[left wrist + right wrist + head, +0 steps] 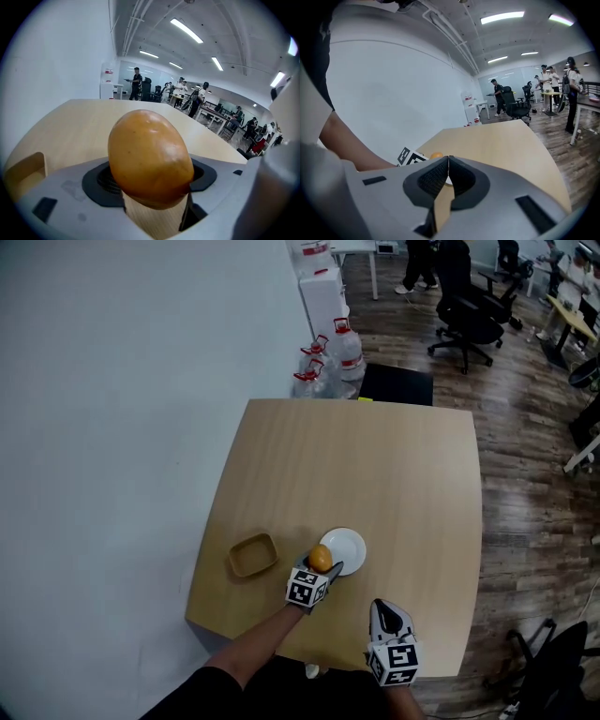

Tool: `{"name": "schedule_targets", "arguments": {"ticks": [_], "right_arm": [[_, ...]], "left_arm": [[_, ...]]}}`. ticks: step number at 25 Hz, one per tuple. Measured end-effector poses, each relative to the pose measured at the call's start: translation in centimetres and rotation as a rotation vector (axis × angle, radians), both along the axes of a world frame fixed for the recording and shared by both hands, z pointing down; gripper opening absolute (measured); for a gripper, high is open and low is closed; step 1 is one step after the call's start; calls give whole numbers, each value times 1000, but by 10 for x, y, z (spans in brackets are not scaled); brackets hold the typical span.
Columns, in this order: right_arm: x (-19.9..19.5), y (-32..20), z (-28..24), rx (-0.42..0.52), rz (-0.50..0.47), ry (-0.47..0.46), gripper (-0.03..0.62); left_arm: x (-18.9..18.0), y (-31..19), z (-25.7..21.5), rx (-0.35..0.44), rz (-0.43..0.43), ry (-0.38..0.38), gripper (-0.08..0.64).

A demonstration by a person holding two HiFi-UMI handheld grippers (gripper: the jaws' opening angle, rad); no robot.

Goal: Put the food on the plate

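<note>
The left claw (324,567) is clamped on the orange fruit (150,157) at the near-left rim of the white plate (351,545), likely ready to set it down. The right claw (390,613), closed and empty, sits nearer on the table (375,465), out of the way.

Right gripper (448,159), jaws pressed together, empty; table (501,138) beyond; marker cube (408,157), orange food (436,155), forearm (349,150) left

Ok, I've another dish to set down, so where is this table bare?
Bare: the far half of the table, from the white plate back to the edge by the water bottles, and the right side beyond the plate. Crowded: the near edge, where the wooden tray, the left gripper holding the orange food at the plate's rim, and the right gripper cluster.
</note>
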State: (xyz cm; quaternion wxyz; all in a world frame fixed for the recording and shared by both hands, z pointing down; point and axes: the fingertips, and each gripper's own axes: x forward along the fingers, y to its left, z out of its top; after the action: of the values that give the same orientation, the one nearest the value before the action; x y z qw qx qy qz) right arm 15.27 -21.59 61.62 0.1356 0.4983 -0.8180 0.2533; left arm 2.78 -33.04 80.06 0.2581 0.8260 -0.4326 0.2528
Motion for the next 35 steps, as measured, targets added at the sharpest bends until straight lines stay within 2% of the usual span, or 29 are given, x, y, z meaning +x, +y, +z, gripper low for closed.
{"name": "schedule_targets", "arguments": {"ticks": [4, 7, 12, 16, 27, 35], "right_arm": [[2, -12, -6, 11, 28, -51, 61], [1, -20, -10, 30, 26, -48, 61], [7, -25, -5, 25, 26, -42, 61], [17, -22, 0, 9, 48, -44, 61], [32, -18, 4, 5, 56, -42, 61], [33, -14, 7, 4, 51, -38, 61]], "left_arm": [[7, -8, 15, -23, 21, -31, 325], [11, -16, 23, -44, 27, -49, 325], [22, -16, 42, -97, 138, -144, 325], [22, -15, 59, -153, 190, -197, 325], [25, -11, 62, -171, 184, -245, 327], [22, -21, 61, -125, 159, -214, 330]]}}
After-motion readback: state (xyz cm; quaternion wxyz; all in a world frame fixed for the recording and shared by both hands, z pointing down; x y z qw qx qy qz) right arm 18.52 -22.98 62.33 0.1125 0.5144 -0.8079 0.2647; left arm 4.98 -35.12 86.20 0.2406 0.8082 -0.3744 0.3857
